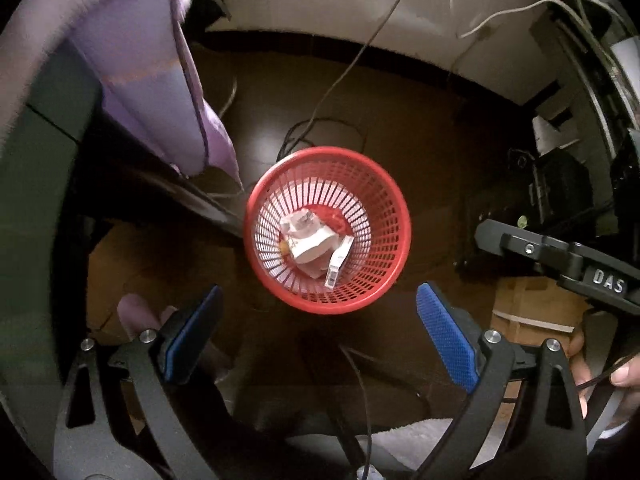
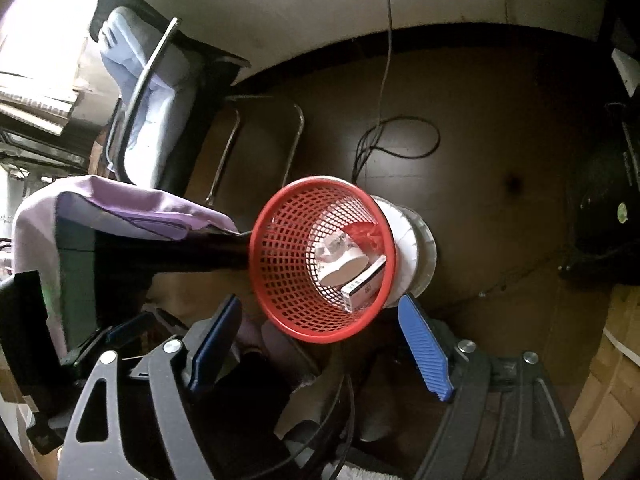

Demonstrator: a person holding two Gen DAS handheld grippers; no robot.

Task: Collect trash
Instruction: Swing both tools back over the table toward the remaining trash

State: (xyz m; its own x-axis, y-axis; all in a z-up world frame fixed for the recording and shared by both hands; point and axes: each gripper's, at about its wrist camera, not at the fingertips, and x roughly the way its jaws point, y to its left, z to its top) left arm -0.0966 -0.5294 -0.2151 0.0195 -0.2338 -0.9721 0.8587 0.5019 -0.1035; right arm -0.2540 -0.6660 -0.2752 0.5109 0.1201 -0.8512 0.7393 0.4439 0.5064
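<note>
Red basket on the floor, holding crumpled paper and a small box; left tongs and right tongs above it, both apart, empty.

A: How many baskets do you count?
B: You have one basket, red, on the floor.
A: What do you count inside it?
B: You have one crumpled paper wad and one small box. Smaller scraps beneath cannot be counted.
A: How many grippers are in view?
B: Two: left gripper and right gripper, with two blue pads each.
</note>
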